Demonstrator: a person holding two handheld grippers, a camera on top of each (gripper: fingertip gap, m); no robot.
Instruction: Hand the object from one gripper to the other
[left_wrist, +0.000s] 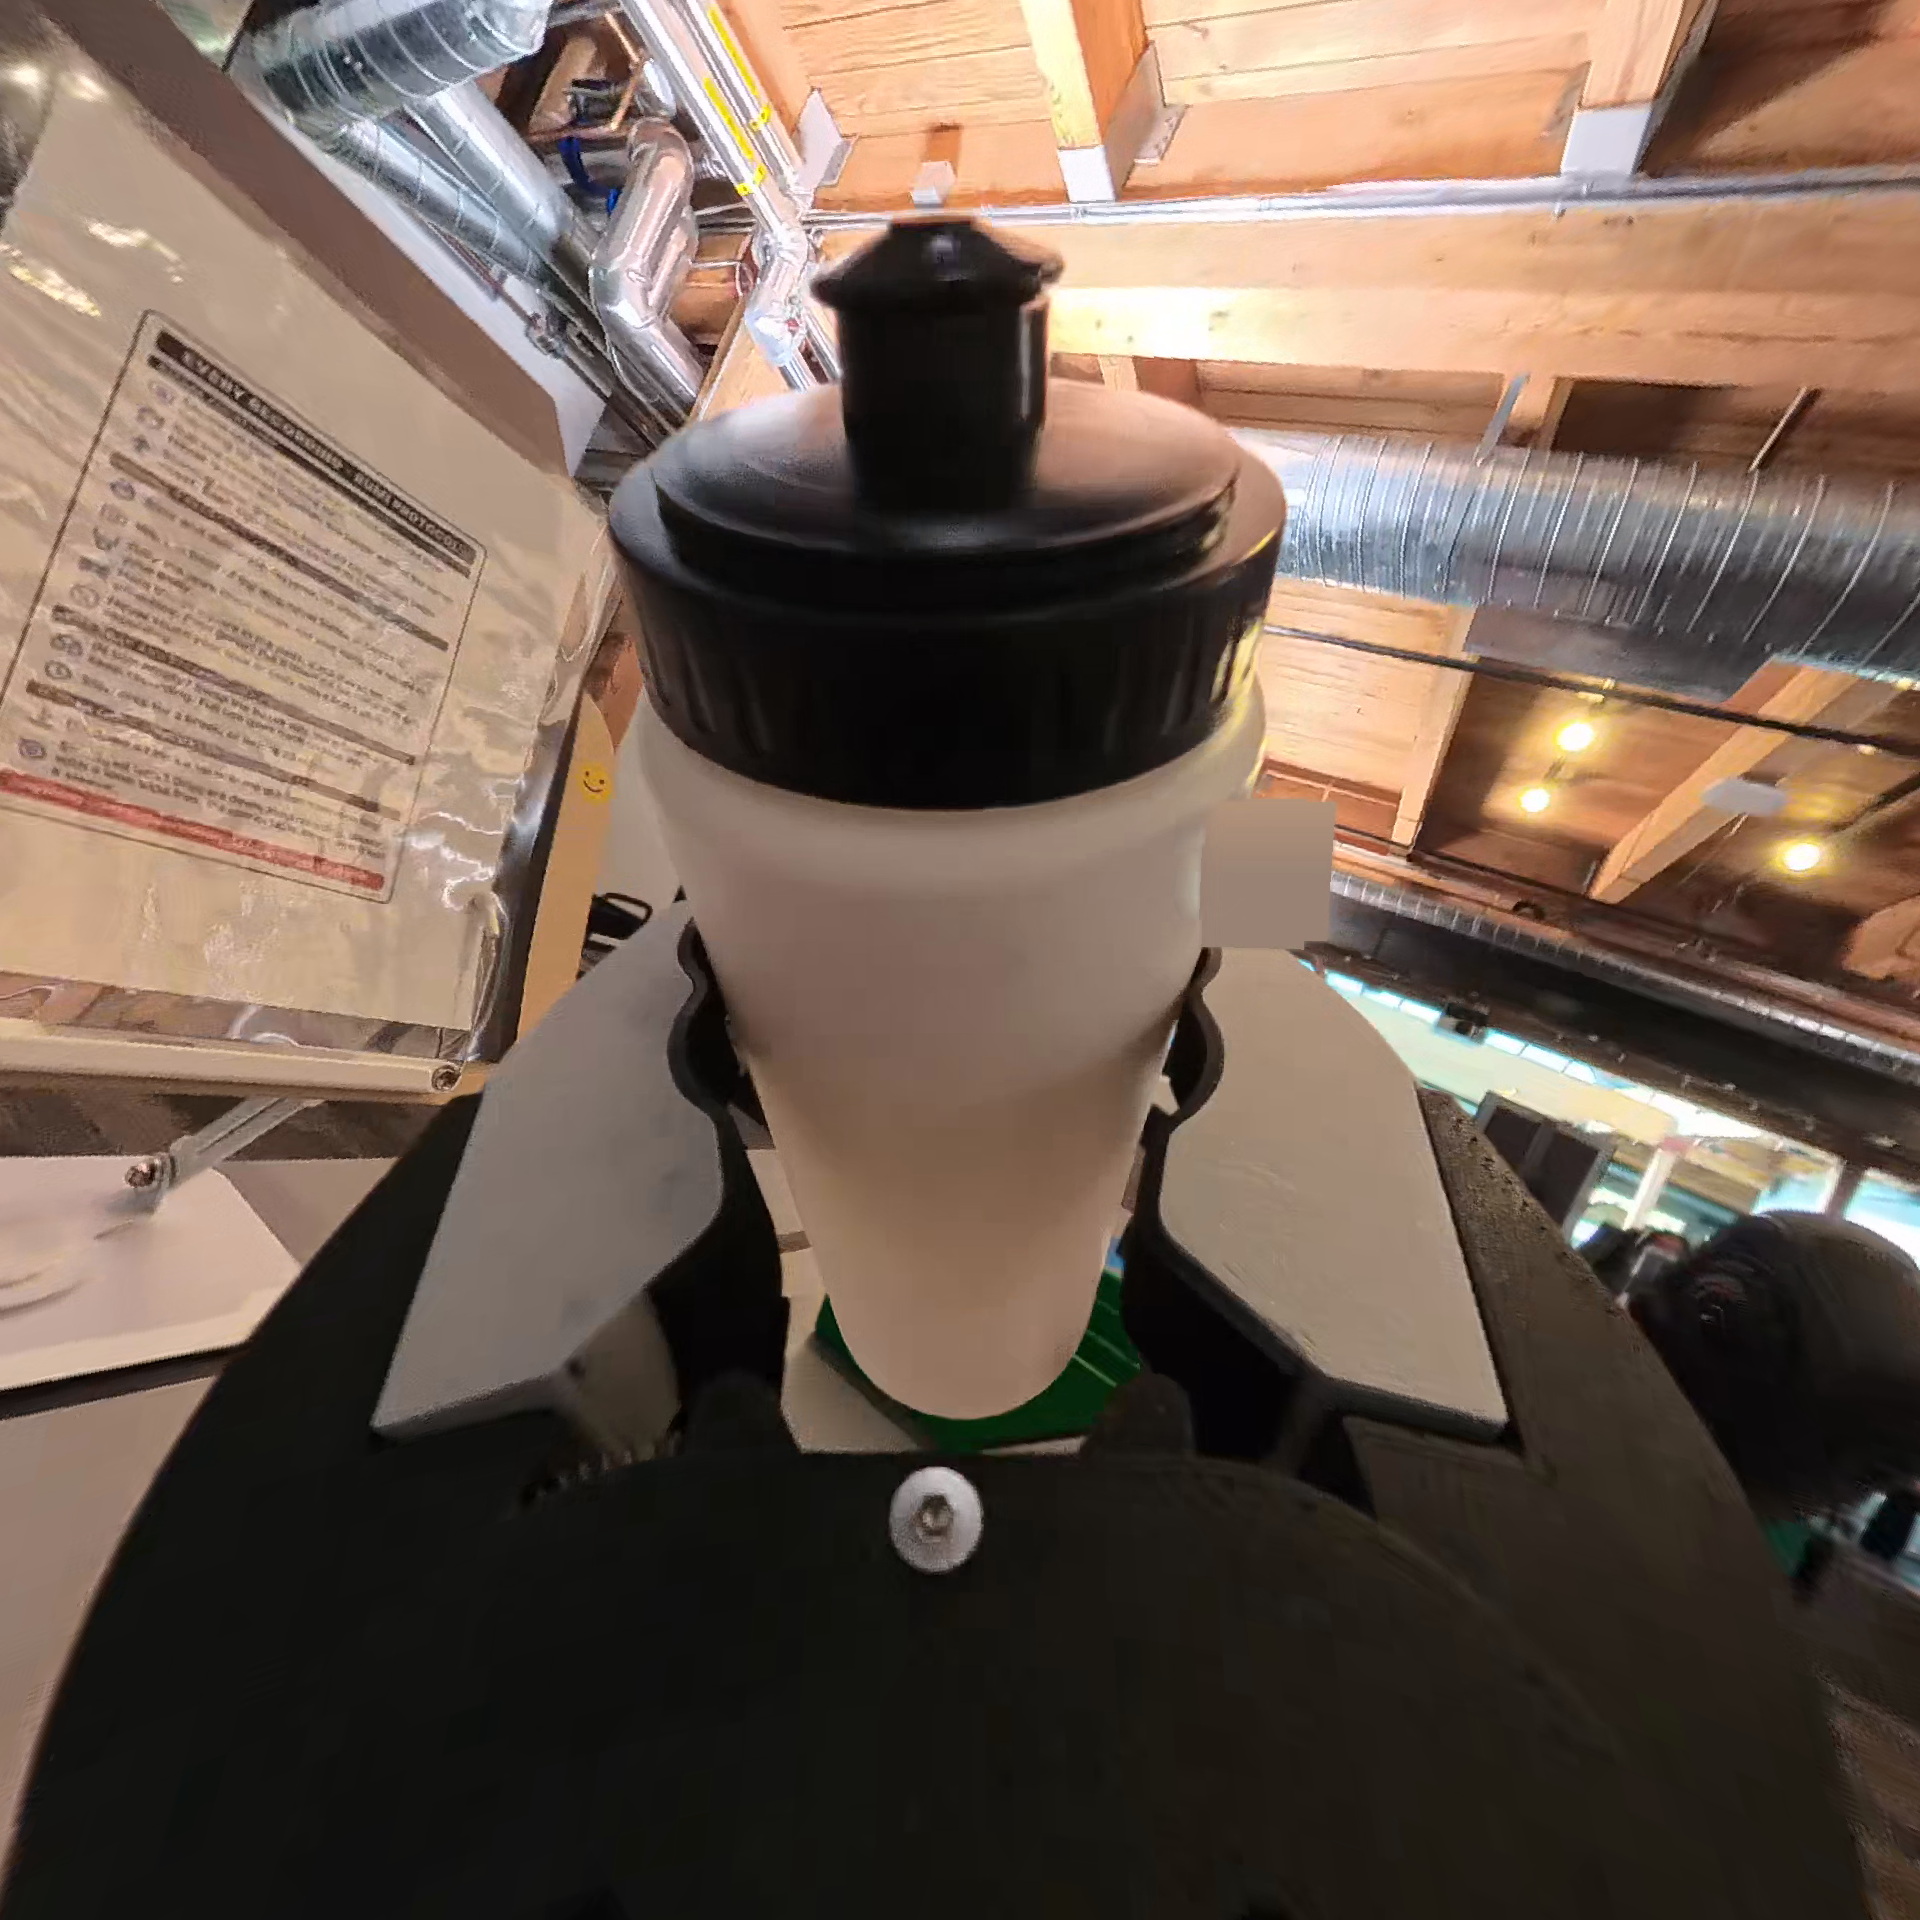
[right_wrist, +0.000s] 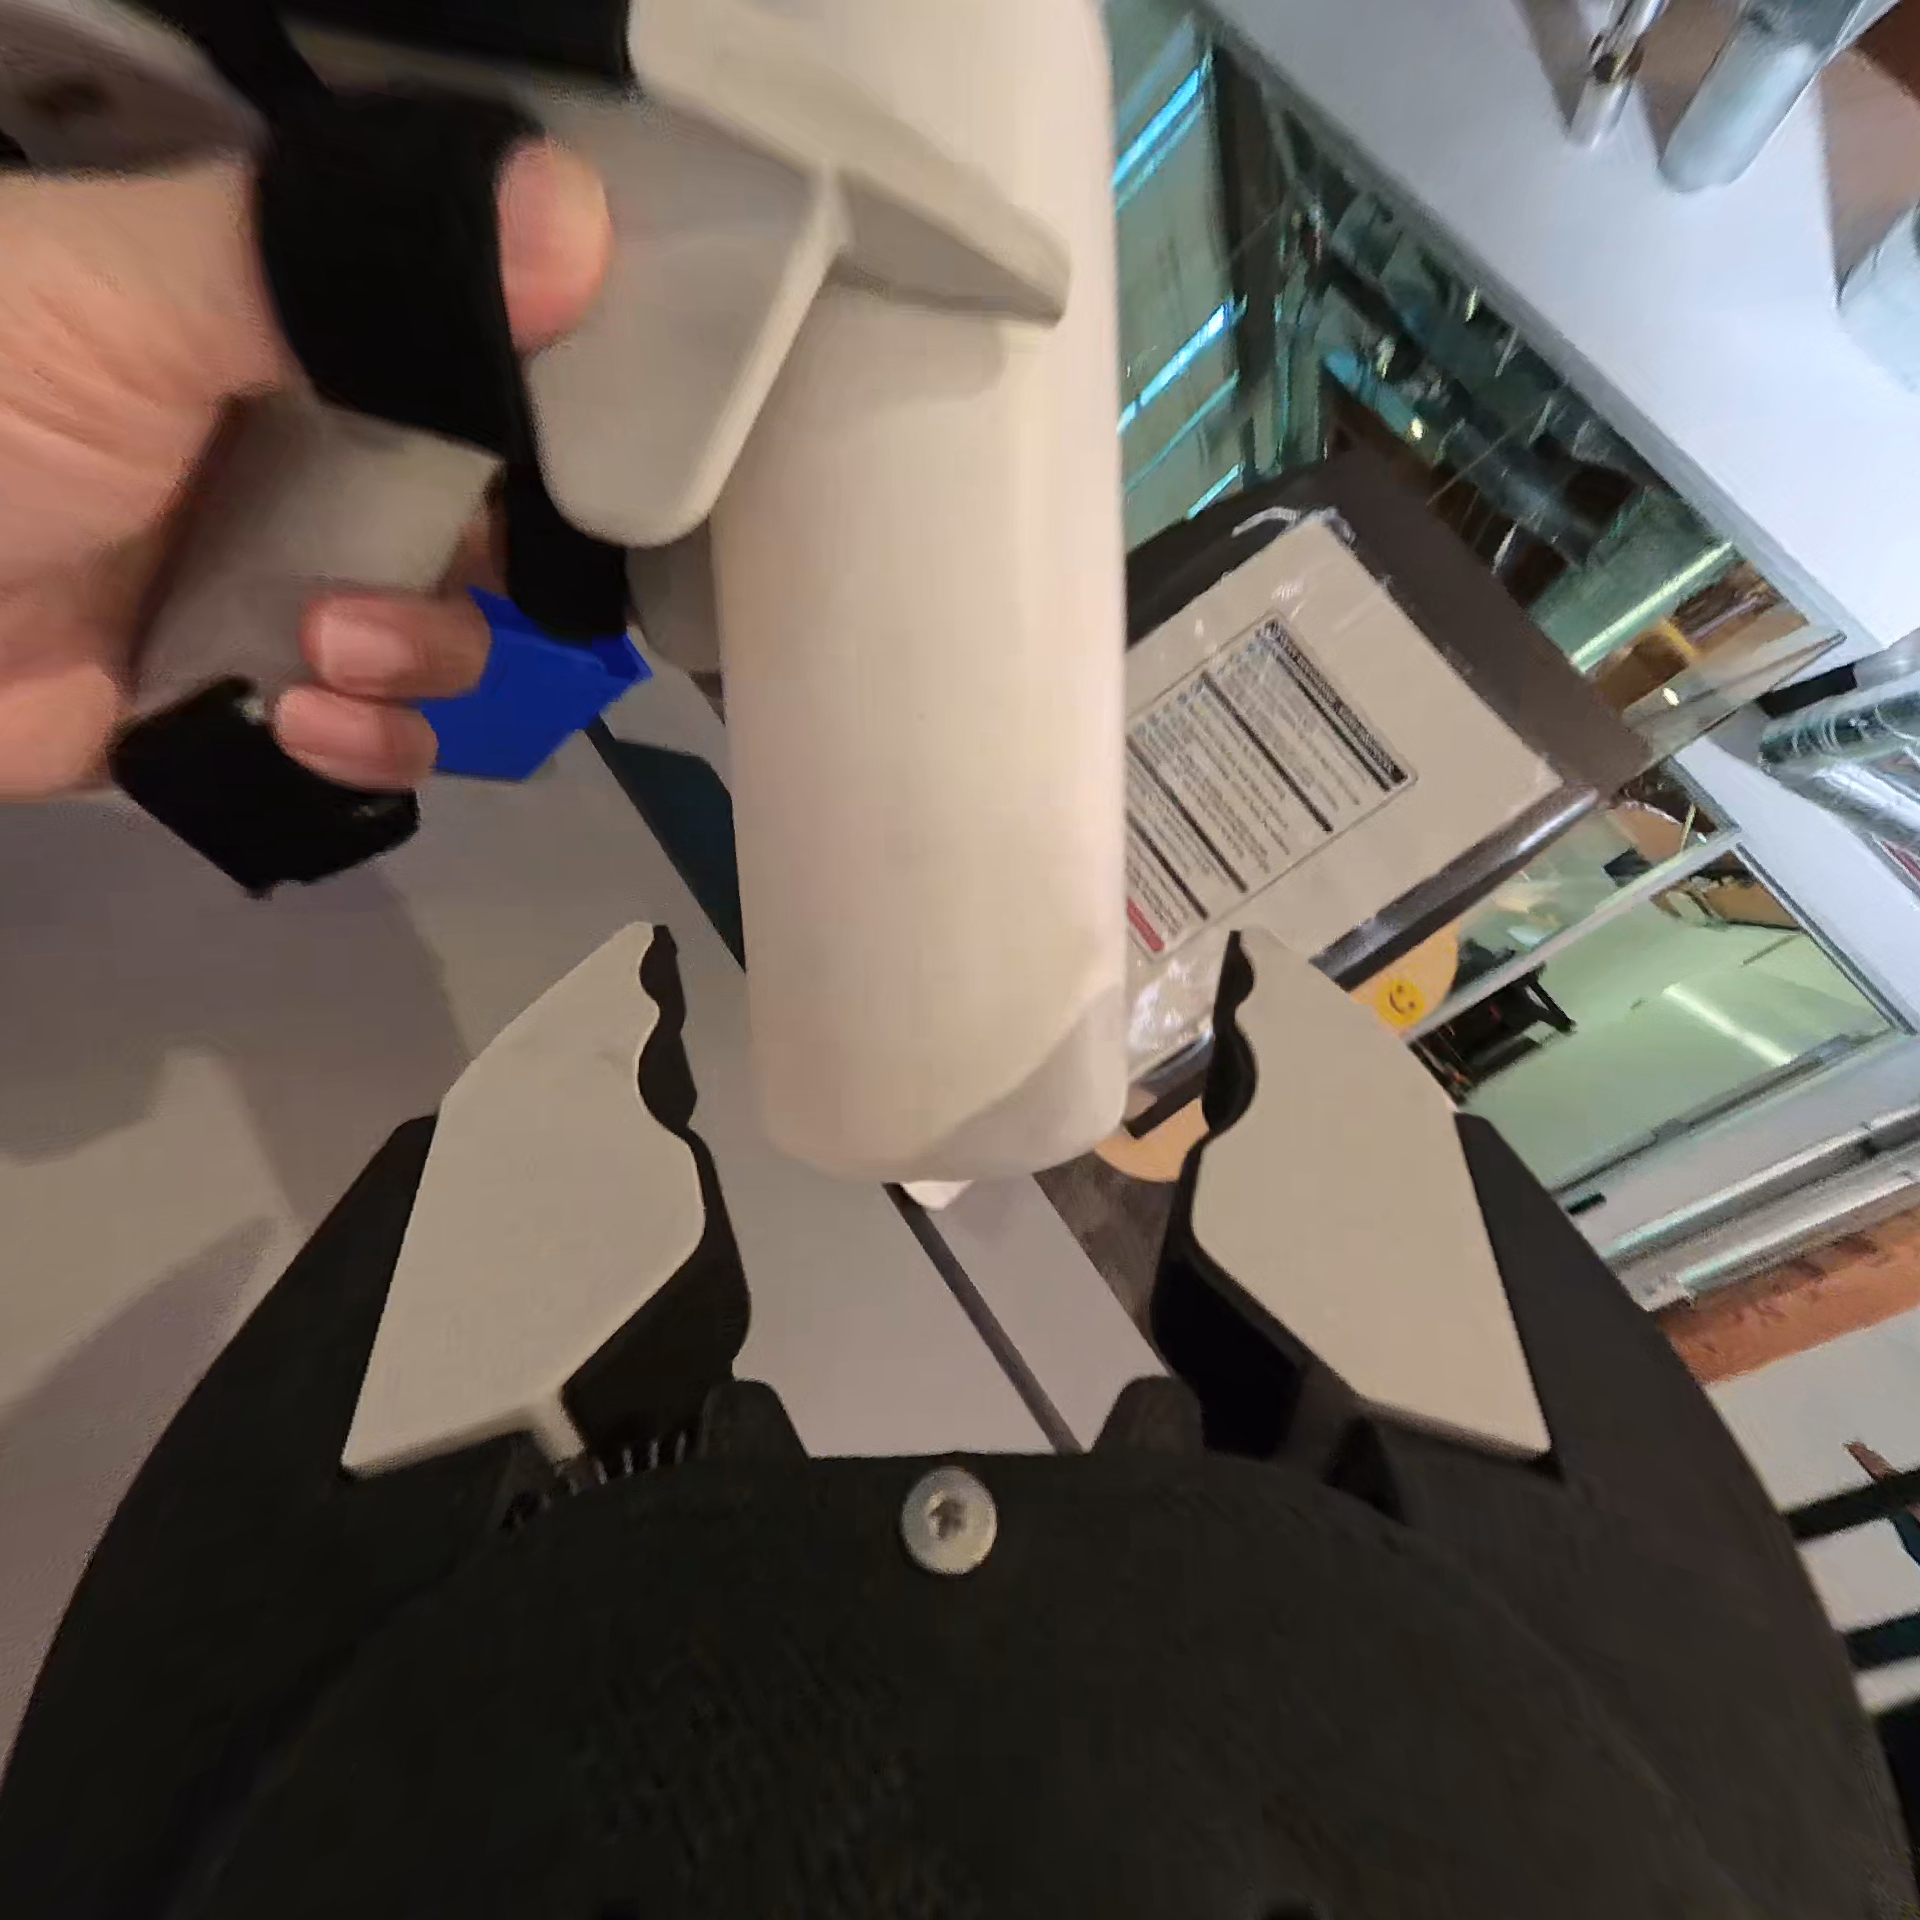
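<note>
A white squeeze bottle (left_wrist: 935, 997) with a black screw cap and spout (left_wrist: 940, 582) points up toward the ceiling. My left gripper (left_wrist: 940, 1023) is shut on the bottle's body, one grey finger on each side. In the right wrist view the bottle's lower body (right_wrist: 925, 748) hangs between the tips of my right gripper (right_wrist: 940, 1003), whose jaws stand wide open, apart from the bottle on both sides. The left gripper (right_wrist: 790, 270) shows there at upper left, held by a hand (right_wrist: 125, 436), clamped on the bottle. The bottle's cap is out of the right wrist view.
A laminated printed sheet on a tilted stand (left_wrist: 239, 623) is at the left; it also shows in the right wrist view (right_wrist: 1278, 758). A grey tabletop (right_wrist: 208, 1039) lies below. Wooden beams and silver ducts (left_wrist: 1558, 540) are overhead. My right fingertips sit around 9 cm from my left ones.
</note>
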